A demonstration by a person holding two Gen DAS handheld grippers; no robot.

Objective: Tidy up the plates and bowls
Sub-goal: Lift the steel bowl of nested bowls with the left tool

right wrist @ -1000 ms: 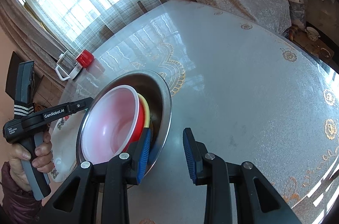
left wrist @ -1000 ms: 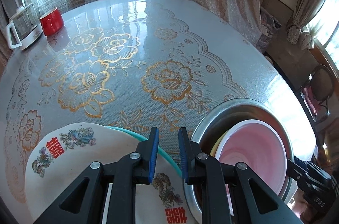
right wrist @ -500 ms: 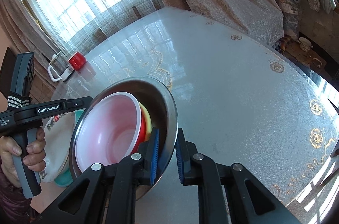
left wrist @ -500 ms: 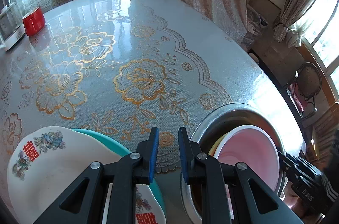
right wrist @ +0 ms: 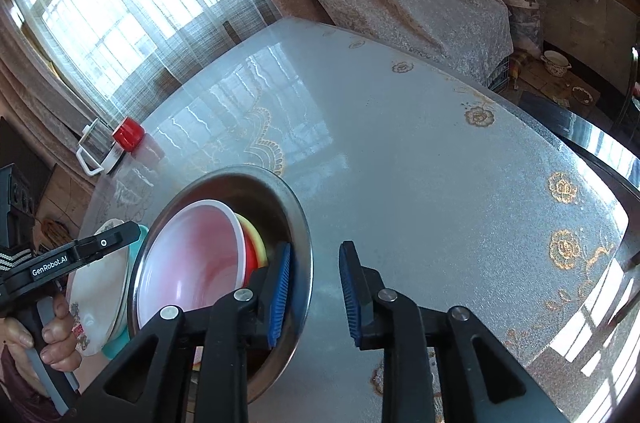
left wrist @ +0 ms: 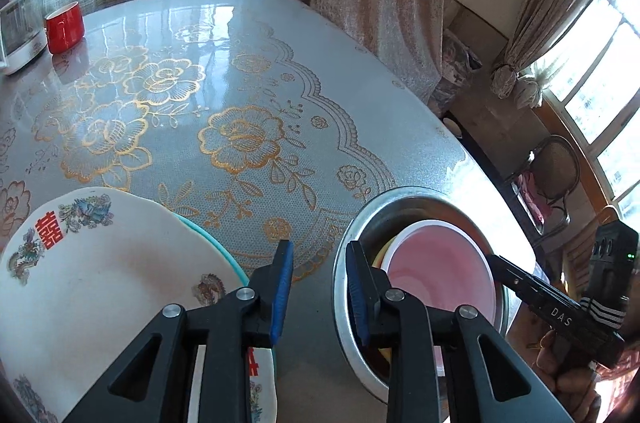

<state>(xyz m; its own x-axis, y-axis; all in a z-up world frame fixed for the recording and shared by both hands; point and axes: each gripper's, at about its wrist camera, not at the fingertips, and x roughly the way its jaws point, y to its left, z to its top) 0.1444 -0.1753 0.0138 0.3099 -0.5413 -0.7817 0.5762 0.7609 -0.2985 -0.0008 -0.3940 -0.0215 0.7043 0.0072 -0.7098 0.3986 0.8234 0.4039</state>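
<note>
With both the left claw (left wrist: 318,287) and right claw (right wrist: 314,289) spread and empty, leave the steel basin (right wrist: 298,219) of nested bowls square on the worktop (right wrist: 420,163), judged stable.

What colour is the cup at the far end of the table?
Red. The cup shows best in the left wrist view, beside a white-based jug.

Left tool (left wrist: 319,279) sits at lower centre of its frame, fingers parted; right tool (right wrist: 314,289) likewise at lower centre, fingers parted
</note>
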